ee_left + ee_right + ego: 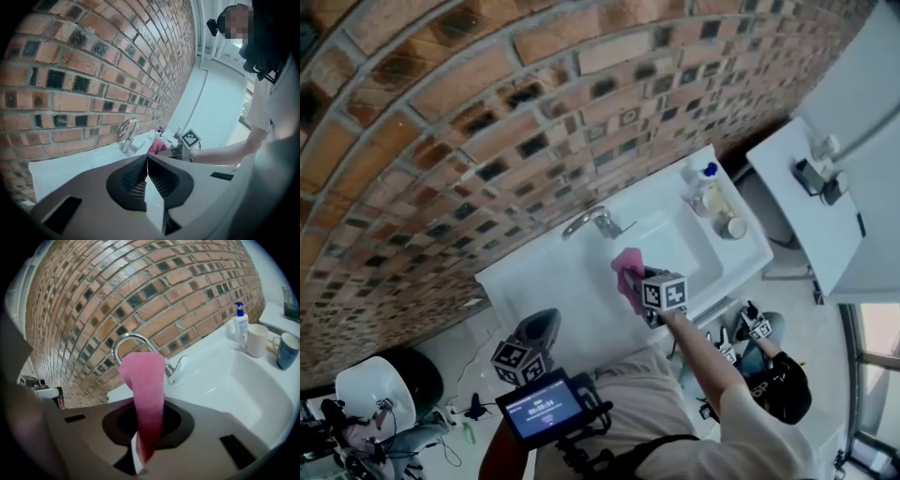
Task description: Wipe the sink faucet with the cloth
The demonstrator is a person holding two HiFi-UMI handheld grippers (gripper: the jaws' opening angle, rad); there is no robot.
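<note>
Right gripper [139,446] — clamped on pink cloth [146,390], above sink [262,394], near faucet [133,339]. Left gripper [146,161] — jaws together, empty, beside sink.

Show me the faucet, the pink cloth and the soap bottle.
faucet [178,366], right gripper view, on its lever handle.
pink cloth [145,390], right gripper view, on its middle.
soap bottle [241,326], right gripper view, on its white body.

You had open basin [239,385] on the faucet's [176,369] near side; the brick wall [140,282] blocked behind it, and a soap bottle [241,322] and cups [256,340] crowded the right.
</note>
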